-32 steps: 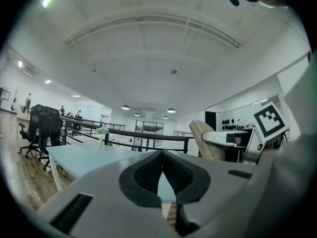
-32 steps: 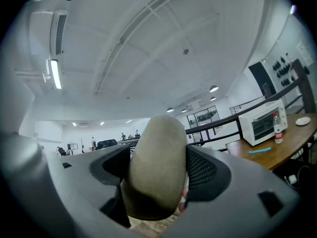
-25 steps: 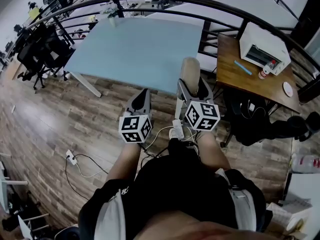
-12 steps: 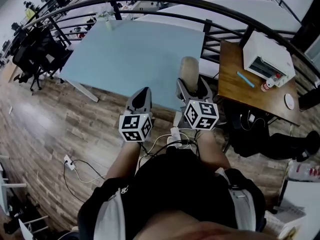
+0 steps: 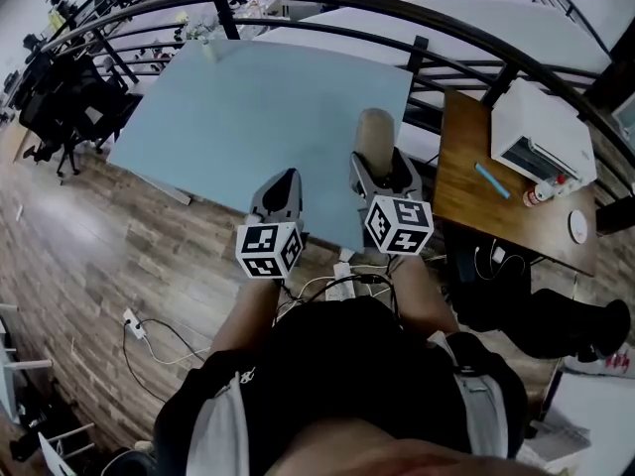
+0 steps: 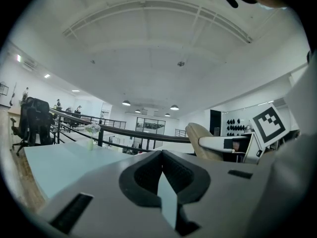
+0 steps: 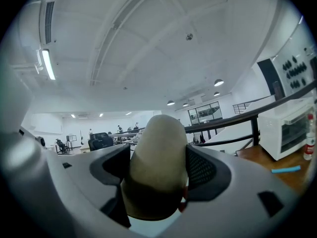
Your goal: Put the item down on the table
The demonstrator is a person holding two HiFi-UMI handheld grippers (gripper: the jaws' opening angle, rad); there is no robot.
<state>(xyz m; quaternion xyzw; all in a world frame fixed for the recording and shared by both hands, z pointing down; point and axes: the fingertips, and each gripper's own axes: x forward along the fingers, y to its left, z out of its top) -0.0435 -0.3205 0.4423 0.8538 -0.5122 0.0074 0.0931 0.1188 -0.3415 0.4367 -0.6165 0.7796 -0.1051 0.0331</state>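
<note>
Far left in the head view, black office chairs (image 5: pixel 58 102) stand on the wood floor (image 5: pixel 89 246), w/ a white power strip (image 5: pixel 131 317) nearer the person. The pale blue table (image 5: pixel 228 107) fills the middle. A small vase (image 5: pixel 206 48) sits at its far edge, by the curved black railing (image 5: pixel 418 56).

The L gripper (image 5: pixel 285 178) hangs over the table's near edge, jaws pressed together w/ nothing between them. Its own view looks up toward the ceiling. Its marker cube (image 5: pixel 269 251) carries b/w square code patterns.

Just beside it but apart, the R gripper (image 5: pixel 380 162) has its jaws clamped on the item (image 5: pixel 375 137), a tan, round-ended lump gripped at its lower part, upper end poking out past the jaws. It's carried over the table's near edge; contact w/ the top can't be made out. The R cube (image 5: pixel 399 226) shows the same sort of patterns.

Right of the table, a brown wooden desk (image 5: pixel 466 137) holds a white toaster oven (image 5: pixel 544 132), a blue stick (image 5: pixel 491 180), a red-capped bottle (image 5: pixel 541 194) w/ print too small to read, and a white disc (image 5: pixel 578 228).
</note>
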